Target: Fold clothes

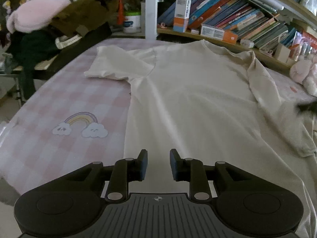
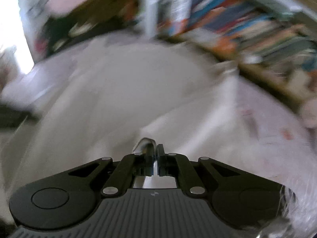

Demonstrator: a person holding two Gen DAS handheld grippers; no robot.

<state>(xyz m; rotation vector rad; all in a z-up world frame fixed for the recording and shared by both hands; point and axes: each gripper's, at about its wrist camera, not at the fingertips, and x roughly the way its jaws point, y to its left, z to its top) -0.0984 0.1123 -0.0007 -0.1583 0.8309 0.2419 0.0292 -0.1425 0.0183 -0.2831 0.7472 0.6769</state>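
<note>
T-shirt flat on bed, right gripper pinching it.
White T-shirt [image 1: 188, 91] lay spread on the checked bed sheet [image 1: 59, 107]; left gripper [image 1: 158, 163] jaws narrowly apart, empty; right gripper [image 2: 155, 158] jaws clamped on shirt fabric; shelf [image 1: 227, 45] held books [image 1: 237, 17].

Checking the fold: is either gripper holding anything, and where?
The right gripper pinches an edge of the white T-shirt; the left gripper holds nothing.

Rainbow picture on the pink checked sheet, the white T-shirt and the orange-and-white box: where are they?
Rainbow picture [image 1: 80, 126]: left wrist view, on its arch.
White T-shirt [image 1: 190, 91]: left wrist view, middle of its body.
Orange-and-white box [image 1: 181, 12]: left wrist view, on its front face.
</note>
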